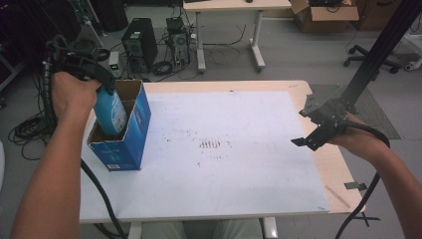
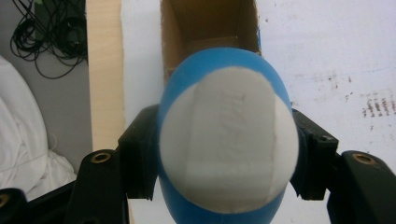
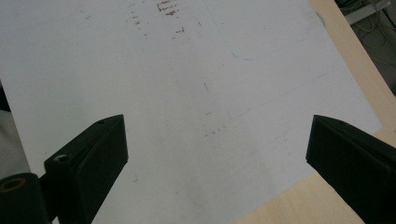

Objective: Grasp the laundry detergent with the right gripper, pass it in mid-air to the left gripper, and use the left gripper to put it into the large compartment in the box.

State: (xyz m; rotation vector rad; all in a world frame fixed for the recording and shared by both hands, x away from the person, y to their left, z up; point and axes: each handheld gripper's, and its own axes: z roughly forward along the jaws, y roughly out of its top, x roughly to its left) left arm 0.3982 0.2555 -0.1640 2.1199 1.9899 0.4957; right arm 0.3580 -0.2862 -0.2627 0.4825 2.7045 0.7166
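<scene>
The left gripper [image 1: 102, 82] is clamped on the blue bottle [image 1: 110, 113], which stands partly inside the open blue carton [image 1: 130, 134] at the table's [image 1: 298, 89] left edge; gripping near its top lets its base enter first. The right gripper [image 1: 318, 132] waits apart at right, jaws spread and empty.
</scene>
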